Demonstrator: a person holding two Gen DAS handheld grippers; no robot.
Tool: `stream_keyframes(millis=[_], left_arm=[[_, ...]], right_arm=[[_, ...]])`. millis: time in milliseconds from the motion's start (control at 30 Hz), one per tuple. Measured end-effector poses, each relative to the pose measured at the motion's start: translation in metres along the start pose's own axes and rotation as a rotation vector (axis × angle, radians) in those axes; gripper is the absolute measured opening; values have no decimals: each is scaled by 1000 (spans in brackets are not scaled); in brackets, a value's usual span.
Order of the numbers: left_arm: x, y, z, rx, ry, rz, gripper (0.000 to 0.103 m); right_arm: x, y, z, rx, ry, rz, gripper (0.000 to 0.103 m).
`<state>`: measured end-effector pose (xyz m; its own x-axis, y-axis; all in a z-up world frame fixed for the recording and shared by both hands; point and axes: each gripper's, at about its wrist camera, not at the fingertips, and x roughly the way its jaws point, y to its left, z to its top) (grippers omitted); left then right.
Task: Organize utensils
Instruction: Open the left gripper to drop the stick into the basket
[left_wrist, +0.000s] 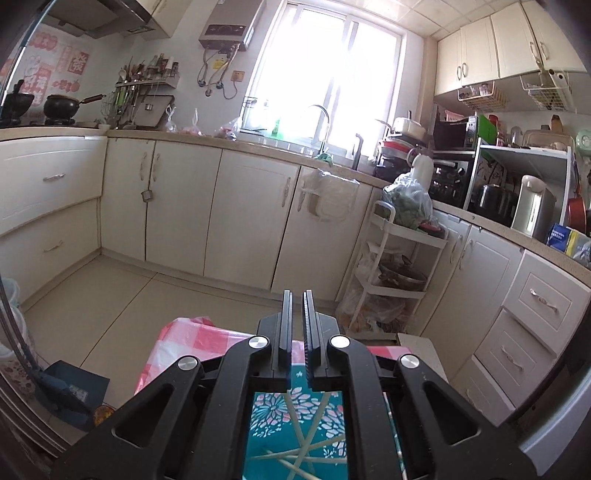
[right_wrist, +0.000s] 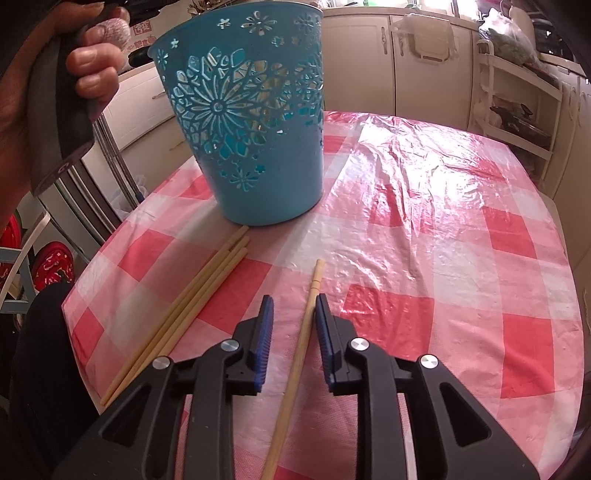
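Note:
A teal cut-out basket (right_wrist: 251, 147) stands upright on the pink checked tablecloth (right_wrist: 443, 221) at the far left. Several wooden chopsticks (right_wrist: 192, 306) lie side by side in front of it. One more chopstick (right_wrist: 303, 332) lies flat on the cloth between the fingers of my right gripper (right_wrist: 293, 299), close to the right pad; the jaws stand a little apart and do not press on it. My left gripper (left_wrist: 297, 295) is shut and empty, hovering over the basket (left_wrist: 295, 424), where chopsticks (left_wrist: 306, 439) rest inside. A hand (right_wrist: 92, 74) grips a dark handle beside the basket.
The table's far edge (left_wrist: 192, 325) drops to a tiled floor. A white trolley rack (left_wrist: 399, 266) with pots and bags stands at the right by cream cabinets (left_wrist: 251, 206). A dark blue box (left_wrist: 74, 387) lies on the floor at the left.

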<state>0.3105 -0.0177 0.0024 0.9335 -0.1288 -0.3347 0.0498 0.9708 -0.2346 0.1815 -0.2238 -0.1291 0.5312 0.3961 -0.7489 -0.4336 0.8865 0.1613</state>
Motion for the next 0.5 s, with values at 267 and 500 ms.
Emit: stream_keyframes(millis=[267, 500], left_arm=[[-51, 20, -25, 3, -3, 62, 41], [-97, 72, -72, -51, 9, 223, 70]], right_arm=[[-1, 2, -2, -8, -4, 5, 28], [-1, 9, -2, -14, -3, -2, 40]])
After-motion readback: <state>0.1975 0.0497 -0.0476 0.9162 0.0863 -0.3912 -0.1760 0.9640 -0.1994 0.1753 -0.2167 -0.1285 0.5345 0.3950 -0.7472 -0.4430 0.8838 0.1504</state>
